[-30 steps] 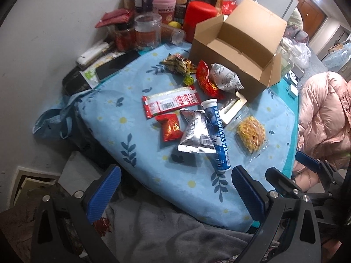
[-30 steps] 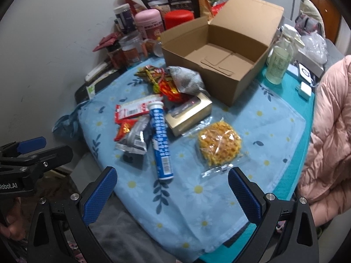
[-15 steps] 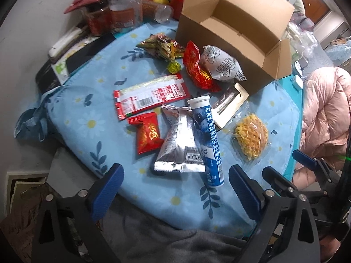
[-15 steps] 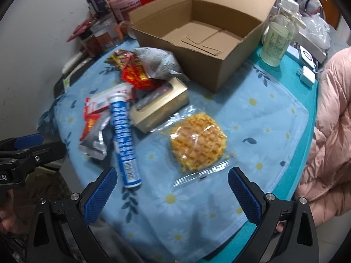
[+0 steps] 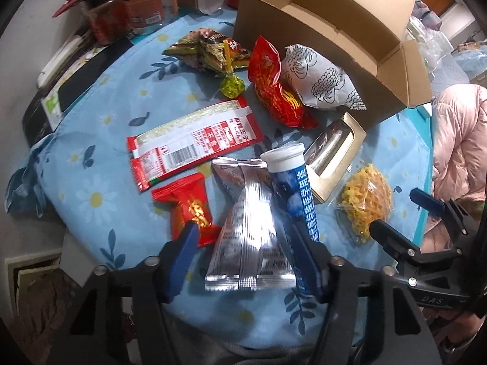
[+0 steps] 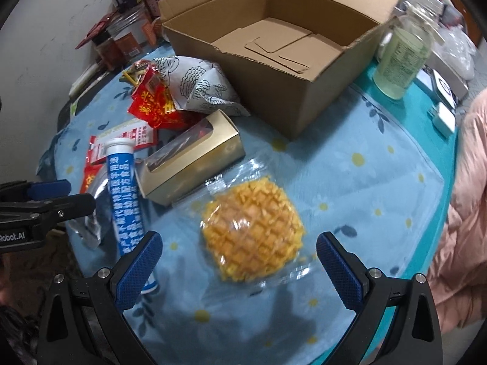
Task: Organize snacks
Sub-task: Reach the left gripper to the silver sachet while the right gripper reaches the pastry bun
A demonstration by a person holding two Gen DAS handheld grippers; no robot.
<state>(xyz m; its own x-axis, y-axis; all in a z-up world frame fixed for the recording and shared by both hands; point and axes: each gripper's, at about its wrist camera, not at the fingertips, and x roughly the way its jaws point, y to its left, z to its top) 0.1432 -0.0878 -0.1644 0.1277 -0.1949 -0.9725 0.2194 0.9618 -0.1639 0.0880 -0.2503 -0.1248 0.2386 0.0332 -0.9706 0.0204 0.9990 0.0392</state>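
Snacks lie on a blue flowered cloth (image 5: 91, 164) in front of an open cardboard box (image 6: 268, 91). My left gripper (image 5: 243, 228) points down over a silver foil packet (image 5: 249, 243). Its jaws are closing, with the packet between them and the pads not touching it. One finger overlaps a red candy packet (image 5: 188, 206), the other a blue tube (image 5: 292, 188). My right gripper (image 6: 239, 237) is wide open around a waffle (image 6: 252, 237) in a clear wrapper, not touching it. A gold window box (image 6: 194, 158) lies between the tube and the cardboard box.
A red strip packet (image 5: 194, 143), a red bag (image 5: 274, 91), a white fish-pattern bag (image 5: 319, 82) and a green-brown packet (image 5: 207, 48) lie near the box. Jars (image 5: 143, 0) crowd the back left. A green bottle (image 6: 401, 51) stands right; a pink jacket (image 6: 468, 182) borders the table.
Both grippers have come down closer to the table. The left jaws have narrowed from wide open around the silver packet. The right jaws stay wide, now over the waffle.
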